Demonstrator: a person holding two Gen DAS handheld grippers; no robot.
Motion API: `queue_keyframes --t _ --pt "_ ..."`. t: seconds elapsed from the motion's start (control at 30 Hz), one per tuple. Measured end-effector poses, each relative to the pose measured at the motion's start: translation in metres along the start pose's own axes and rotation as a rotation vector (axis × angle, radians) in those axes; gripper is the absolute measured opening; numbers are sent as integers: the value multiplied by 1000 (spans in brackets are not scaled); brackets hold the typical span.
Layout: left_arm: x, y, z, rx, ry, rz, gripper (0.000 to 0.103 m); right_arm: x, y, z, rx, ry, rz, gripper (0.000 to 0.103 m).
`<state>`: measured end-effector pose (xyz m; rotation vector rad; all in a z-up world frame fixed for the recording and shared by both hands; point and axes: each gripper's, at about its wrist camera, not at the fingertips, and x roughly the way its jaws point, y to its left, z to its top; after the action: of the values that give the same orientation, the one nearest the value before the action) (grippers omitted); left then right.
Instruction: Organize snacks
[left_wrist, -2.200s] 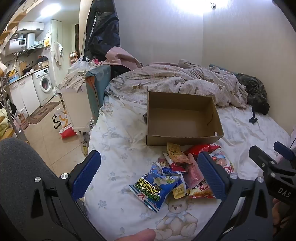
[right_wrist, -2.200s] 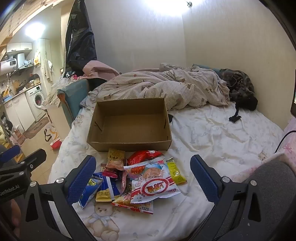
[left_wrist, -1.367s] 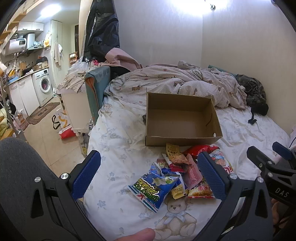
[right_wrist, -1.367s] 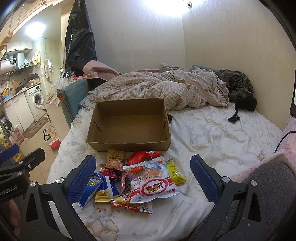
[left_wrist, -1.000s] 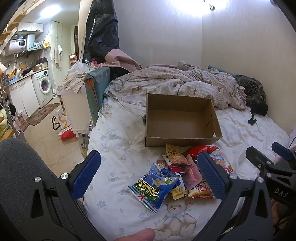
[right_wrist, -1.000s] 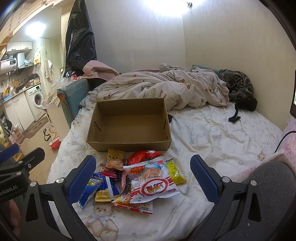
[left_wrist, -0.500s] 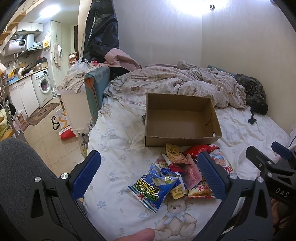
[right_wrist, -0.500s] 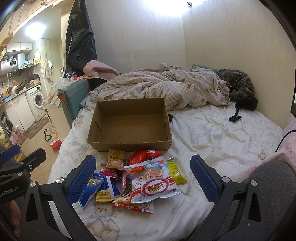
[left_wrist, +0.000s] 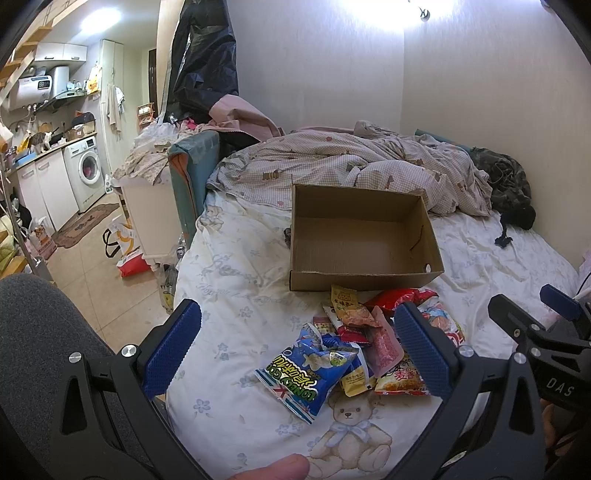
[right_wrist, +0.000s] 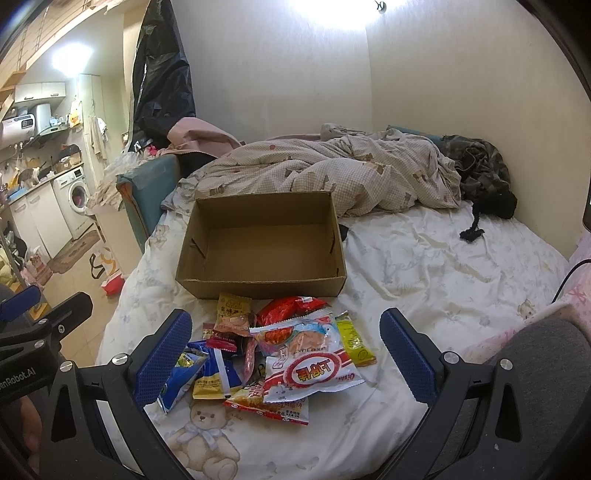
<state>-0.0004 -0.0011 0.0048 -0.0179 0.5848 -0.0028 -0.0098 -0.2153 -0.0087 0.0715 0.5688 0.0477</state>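
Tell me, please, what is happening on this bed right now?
A person holds two grippers above a pile of snack packets on the bed sheet. Both the left gripper and right gripper hover with jaws open, holding nothing. The cardboard box behind the pile is empty, so no packet is sorted yet.

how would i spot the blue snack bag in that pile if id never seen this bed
Find the open brown cardboard box on the white bear-print bedsheet; a heap of snack packets lies just in front of it. The shiny blue bag with green-yellow lettering sits at the heap's left edge, above a printed teddy bear, the only mostly blue packet among red, yellow and pink ones.
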Motion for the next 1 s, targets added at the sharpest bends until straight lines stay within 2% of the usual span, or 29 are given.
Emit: queue_keyframes --t 0.57,0.77,0.9,1.0 --pt "2 0 -4 -3 9 -6 103 1 -3 0 18 1 -6 103" --pt "7 5 16 -16 58 -36 103 11 -12 20 52 40 16 103" --pt "20 0 34 42 114 -61 103 19 -23 38 68 49 28 103" --pt "39 -1 44 102 179 -61 103 29 -30 50 80 87 49 103"
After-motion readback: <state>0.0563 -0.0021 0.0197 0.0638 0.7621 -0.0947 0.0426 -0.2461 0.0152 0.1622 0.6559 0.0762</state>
